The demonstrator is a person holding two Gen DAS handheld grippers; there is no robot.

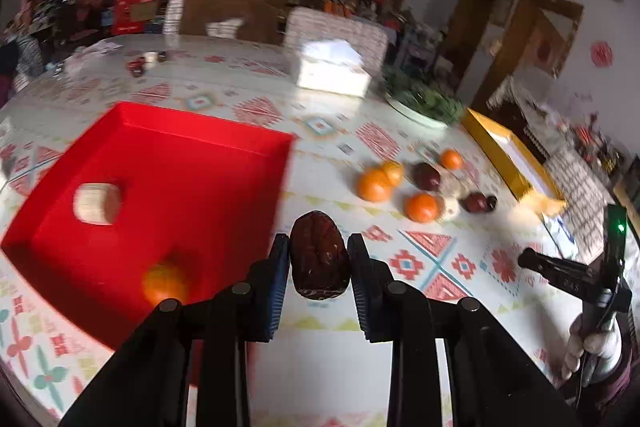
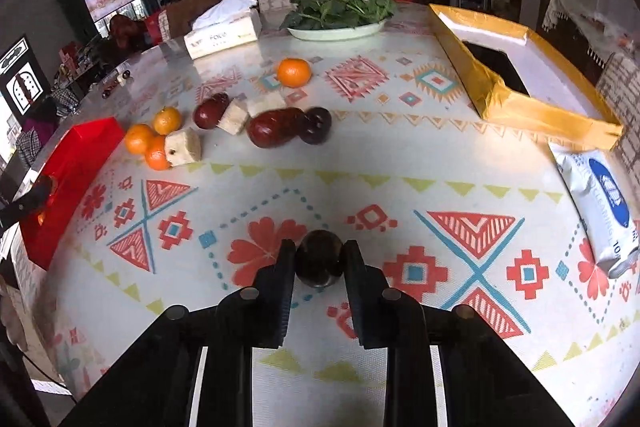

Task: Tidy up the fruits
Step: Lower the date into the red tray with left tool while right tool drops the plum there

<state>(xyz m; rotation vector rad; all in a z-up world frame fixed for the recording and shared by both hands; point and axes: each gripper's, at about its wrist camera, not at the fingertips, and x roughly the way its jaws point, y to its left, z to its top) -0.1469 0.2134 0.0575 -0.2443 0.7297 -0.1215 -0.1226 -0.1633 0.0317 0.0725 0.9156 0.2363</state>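
Note:
My left gripper [image 1: 319, 259] is shut on a dark brown date [image 1: 319, 261] and holds it above the table beside the right wall of the red tray [image 1: 208, 163]. The tray holds a pale cut chunk [image 1: 97, 203] and an orange [image 1: 165, 283]. My right gripper [image 2: 320, 259] is shut on a dark round fruit [image 2: 319, 263] above the tablecloth. Loose fruit lies on the table: several oranges [image 2: 294, 72], dark red fruits [image 2: 274, 127] and pale chunks [image 2: 183, 147]. The right gripper also shows in the left wrist view [image 1: 532, 261].
A yellow box [image 2: 516, 75] stands at the right with a wipes pack [image 2: 600, 203] in front of it. A plate of greens [image 2: 340, 27] and a tissue box [image 2: 222, 35] stand at the back. The red tray [image 2: 72, 167] is at the far left.

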